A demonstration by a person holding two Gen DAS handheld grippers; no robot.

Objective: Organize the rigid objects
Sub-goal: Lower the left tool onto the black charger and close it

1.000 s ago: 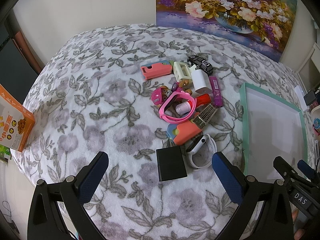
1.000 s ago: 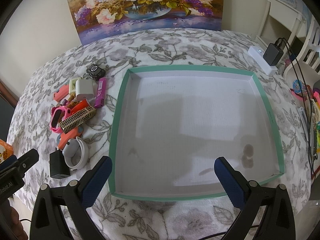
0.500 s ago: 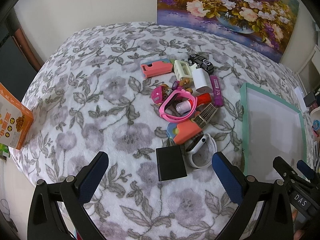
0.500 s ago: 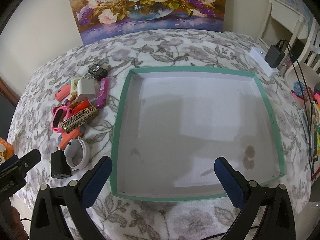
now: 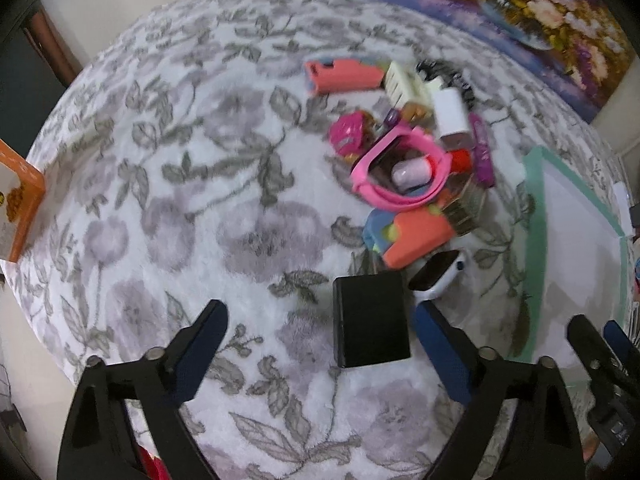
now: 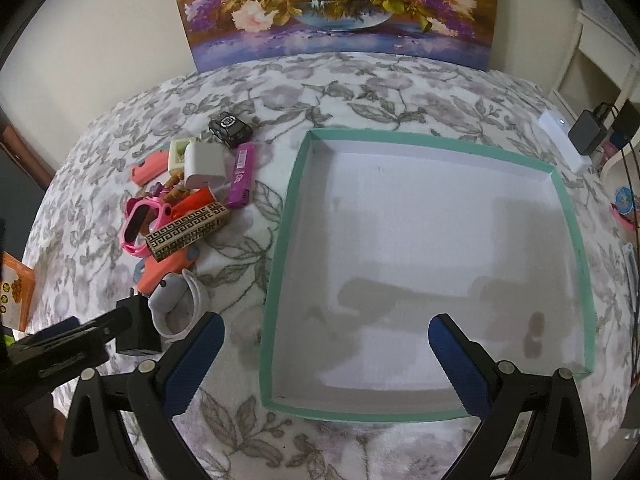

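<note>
A pile of small rigid objects lies on the floral blanket: a black box (image 5: 370, 320), a white smartwatch (image 5: 438, 274), an orange case (image 5: 416, 234), a pink watch (image 5: 400, 168), a white charger (image 5: 450, 118), a patterned box (image 6: 188, 232) and a black toy car (image 6: 230, 128). A white tray with a green rim (image 6: 280, 264) lies empty right of the pile. My left gripper (image 5: 320, 344) is open, low over the blanket, with the black box between its fingers. My right gripper (image 6: 322, 352) is open and empty over the tray's near edge.
An orange carton (image 5: 20, 204) stands at the blanket's left edge. A flower painting (image 6: 332, 8) leans on the back wall. A white power strip with a black adapter (image 6: 576, 140) and cables lie off the right side.
My left gripper has moved forward and down toward the pile, so the black box now sits between its fingers. My right gripper has shifted a little over the tray.
</note>
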